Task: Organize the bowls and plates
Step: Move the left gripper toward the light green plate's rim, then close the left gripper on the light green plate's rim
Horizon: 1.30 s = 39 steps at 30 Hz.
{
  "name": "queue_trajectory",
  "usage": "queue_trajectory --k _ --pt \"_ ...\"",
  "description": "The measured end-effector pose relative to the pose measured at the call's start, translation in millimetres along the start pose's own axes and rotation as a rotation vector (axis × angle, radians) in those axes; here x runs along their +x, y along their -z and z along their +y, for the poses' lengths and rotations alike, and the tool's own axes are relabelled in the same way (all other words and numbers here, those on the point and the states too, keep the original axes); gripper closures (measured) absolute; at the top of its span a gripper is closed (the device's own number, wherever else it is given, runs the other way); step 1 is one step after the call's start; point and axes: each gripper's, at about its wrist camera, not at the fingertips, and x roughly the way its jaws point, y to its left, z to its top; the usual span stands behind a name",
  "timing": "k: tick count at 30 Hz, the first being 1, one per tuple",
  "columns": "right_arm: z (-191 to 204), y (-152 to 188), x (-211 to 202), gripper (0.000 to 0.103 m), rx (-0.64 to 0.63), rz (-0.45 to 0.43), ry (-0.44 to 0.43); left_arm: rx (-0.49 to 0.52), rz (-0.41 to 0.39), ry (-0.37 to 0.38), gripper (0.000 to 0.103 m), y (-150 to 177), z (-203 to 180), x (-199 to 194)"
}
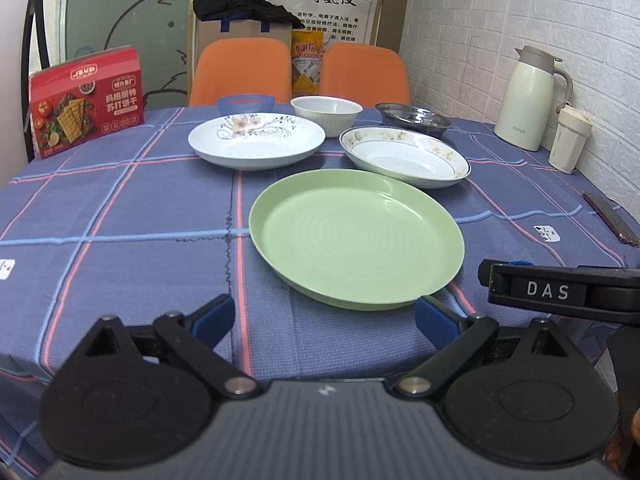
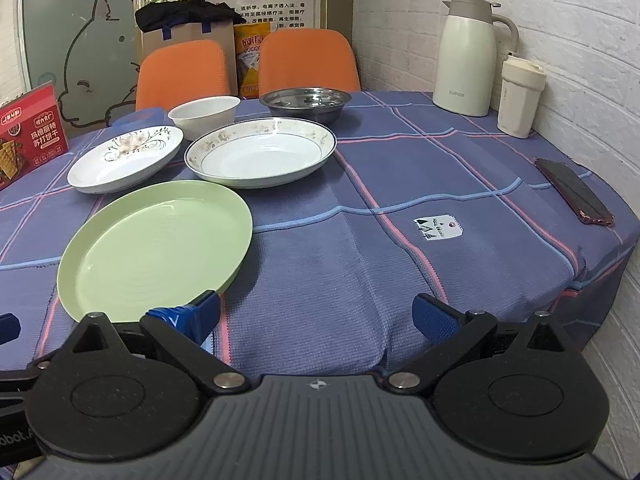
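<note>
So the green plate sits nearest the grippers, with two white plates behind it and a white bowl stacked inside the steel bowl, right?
Not quite. The white bowl stands on the tablecloth beside the steel bowl, not inside it; the right wrist view shows them apart. The green plate is nearest, both white plates behind.

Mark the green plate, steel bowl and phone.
green plate (image 1: 356,236), left wrist view, centre of its well
steel bowl (image 2: 306,100), right wrist view, inner bottom
phone (image 2: 574,191), right wrist view, middle of its back

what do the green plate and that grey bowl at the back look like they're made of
Green plate: probably plastic or melamine; even pastel colour, soft satin sheen, faint moulded rings. Glazed ceramic is possible.
Grey bowl: almost certainly stainless steel; silvery, with mirror-like reflections inside and a thin rolled rim.
</note>
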Motion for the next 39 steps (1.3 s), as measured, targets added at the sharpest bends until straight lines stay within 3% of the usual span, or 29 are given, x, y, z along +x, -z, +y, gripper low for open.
queue_trajectory --k 15,24,31,39 --pt "2.6 0.9 1.7 0.013 -0.009 0.008 -0.002 -0.003 0.013 -0.002 0.007 -0.7 3.3 3.9" --pt "1.4 -7.8 15.0 0.013 0.007 0.044 -0.038 -0.002 0.058 -0.014 0.007 -40.4 27.2 26.9" --pt "-1.9 -27.4 38.1 0.013 0.019 0.057 -0.099 -0.024 0.152 0.073 0.007 -72.1 53.5 66.6" --pt "20.1 -38.7 60.3 0.013 -0.089 0.115 -0.143 0.030 0.207 0.107 0.009 -81.2 49.8 96.8"
